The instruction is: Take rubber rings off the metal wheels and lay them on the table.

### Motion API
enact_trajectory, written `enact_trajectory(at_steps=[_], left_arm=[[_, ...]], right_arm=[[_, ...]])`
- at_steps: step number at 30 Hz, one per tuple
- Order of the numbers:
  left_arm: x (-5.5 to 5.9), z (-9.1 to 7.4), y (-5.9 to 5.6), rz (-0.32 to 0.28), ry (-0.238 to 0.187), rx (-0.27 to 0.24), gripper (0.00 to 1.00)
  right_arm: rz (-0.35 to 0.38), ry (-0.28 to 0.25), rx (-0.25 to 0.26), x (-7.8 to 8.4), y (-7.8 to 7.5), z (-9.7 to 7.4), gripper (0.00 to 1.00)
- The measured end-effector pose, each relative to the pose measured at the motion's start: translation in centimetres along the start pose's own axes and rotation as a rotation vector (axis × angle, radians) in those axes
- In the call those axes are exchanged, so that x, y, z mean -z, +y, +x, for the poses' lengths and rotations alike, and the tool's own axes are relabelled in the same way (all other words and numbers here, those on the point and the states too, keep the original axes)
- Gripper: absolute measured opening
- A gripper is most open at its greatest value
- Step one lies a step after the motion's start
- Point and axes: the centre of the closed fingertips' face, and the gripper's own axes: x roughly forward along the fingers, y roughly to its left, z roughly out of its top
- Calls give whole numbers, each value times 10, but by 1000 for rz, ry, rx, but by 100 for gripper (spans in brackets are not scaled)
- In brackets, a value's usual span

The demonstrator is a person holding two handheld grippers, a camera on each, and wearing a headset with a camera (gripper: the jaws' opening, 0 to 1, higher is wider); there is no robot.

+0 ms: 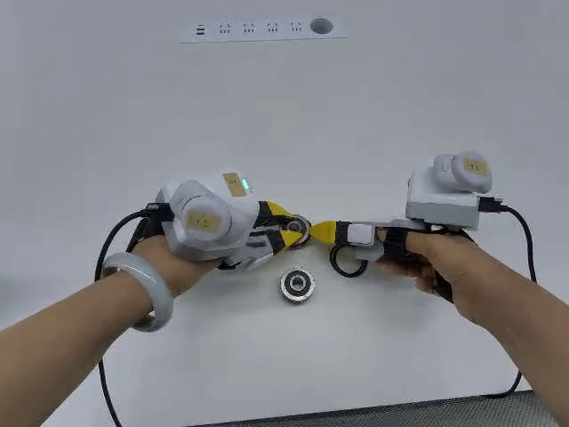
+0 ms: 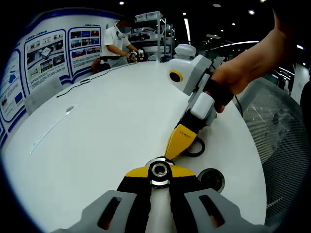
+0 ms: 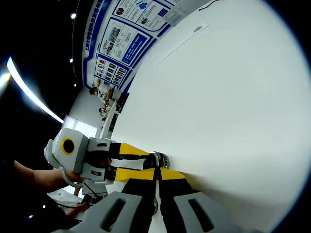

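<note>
My left gripper (image 1: 290, 233) is shut on a small metal wheel (image 1: 298, 228) and holds it just above the white table (image 1: 267, 124). From the right, my right gripper (image 1: 316, 232) has its yellow jaws pressed together, tips touching that wheel's rim. In the left gripper view the wheel (image 2: 159, 170) sits between the yellow jaw tips, with the right gripper (image 2: 177, 143) meeting it from above. A second wheel (image 1: 297, 285) with a black rubber ring lies flat on the table below them. A loose black rubber ring (image 1: 348, 262) lies under the right gripper. The right gripper view shows the wheel (image 3: 158, 159) at its jaw tips.
A white power strip (image 1: 262, 28) lies at the table's far side. Black cables (image 1: 107, 258) trail from both grippers. The table's front edge (image 1: 373, 411) runs along the bottom. A person (image 2: 116, 41) works at the far end, and a mesh chair (image 2: 286, 145) stands beside the table.
</note>
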Motion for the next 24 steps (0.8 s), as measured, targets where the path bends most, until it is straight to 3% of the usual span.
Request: enact_trajectory(at_steps=[14,24], left_arm=[[-1,0,-1,-3,2,3,13],[0,0,0,-1,4,5,13]], right_arm=[[-53,-11,3,-3,7,2,1],[-87,-6,-43,-3,23,6,1]])
